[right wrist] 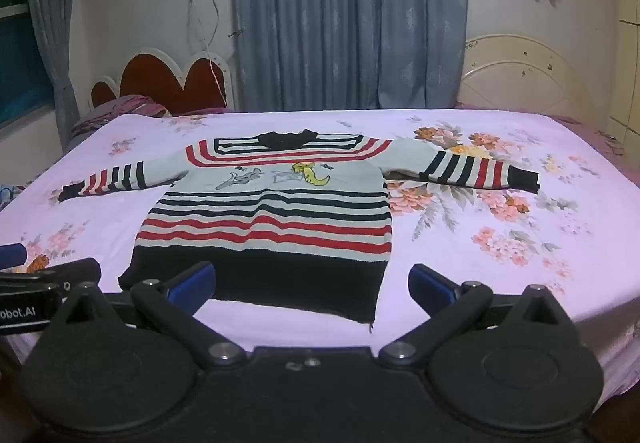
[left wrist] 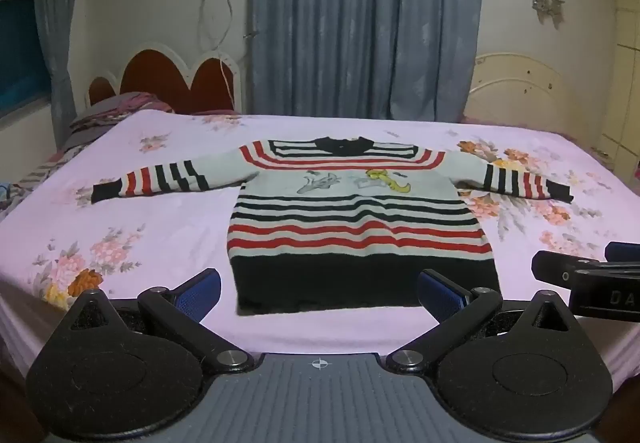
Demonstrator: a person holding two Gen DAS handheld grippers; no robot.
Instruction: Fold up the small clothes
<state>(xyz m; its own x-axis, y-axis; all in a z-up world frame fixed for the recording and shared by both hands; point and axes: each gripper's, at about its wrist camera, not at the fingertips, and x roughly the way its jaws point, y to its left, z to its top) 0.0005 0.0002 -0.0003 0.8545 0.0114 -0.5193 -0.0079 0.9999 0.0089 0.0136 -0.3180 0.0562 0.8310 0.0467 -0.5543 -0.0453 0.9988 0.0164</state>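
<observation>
A small striped sweater (left wrist: 352,219), white with red and black stripes, a black hem and a cartoon print, lies flat on the bed with both sleeves spread out; it also shows in the right wrist view (right wrist: 272,219). My left gripper (left wrist: 320,293) is open and empty, just short of the black hem. My right gripper (right wrist: 312,285) is open and empty near the hem's right corner. The right gripper shows at the right edge of the left wrist view (left wrist: 592,279).
The bed is covered with a pink floral sheet (left wrist: 160,227). A red heart-shaped headboard (left wrist: 168,83) and folded bedding (left wrist: 116,111) stand at back left, blue curtains (left wrist: 360,23) behind, a cream headboard (left wrist: 528,91) at back right.
</observation>
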